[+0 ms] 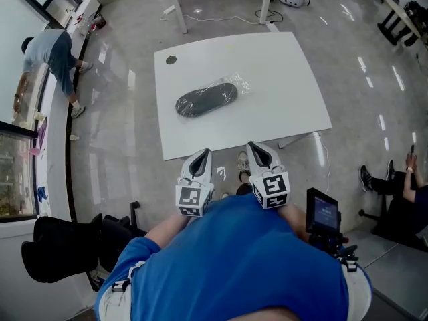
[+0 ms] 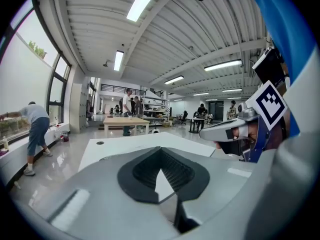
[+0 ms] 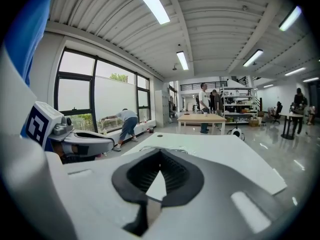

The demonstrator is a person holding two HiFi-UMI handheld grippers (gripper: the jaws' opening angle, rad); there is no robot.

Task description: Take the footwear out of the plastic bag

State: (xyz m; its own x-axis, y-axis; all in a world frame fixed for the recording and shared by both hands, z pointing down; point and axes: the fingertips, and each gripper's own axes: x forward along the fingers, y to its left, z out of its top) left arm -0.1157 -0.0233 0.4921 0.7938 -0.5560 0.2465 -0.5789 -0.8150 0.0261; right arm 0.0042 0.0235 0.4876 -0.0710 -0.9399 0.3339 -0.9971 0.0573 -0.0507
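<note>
A dark shoe (image 1: 206, 100) lies inside a clear plastic bag (image 1: 235, 83) near the middle of the white table (image 1: 281, 92). My left gripper (image 1: 202, 154) and right gripper (image 1: 257, 146) are held side by side close to my chest, short of the table's near edge and well apart from the bag. Both are shut with nothing between the jaws. In the left gripper view the closed jaws (image 2: 160, 151) point across the table, with the right gripper (image 2: 227, 131) beside them. The right gripper view shows its shut jaws (image 3: 160, 159) aimed toward the crinkled bag (image 3: 170, 150).
A round cable hole (image 1: 171, 59) sits at the table's far left corner. A person (image 1: 57, 55) bends at the window sill on the left. Another person (image 1: 401, 192) sits at the right. A small screen device (image 1: 324, 212) stands by my right side, a black seat (image 1: 67, 246) at lower left.
</note>
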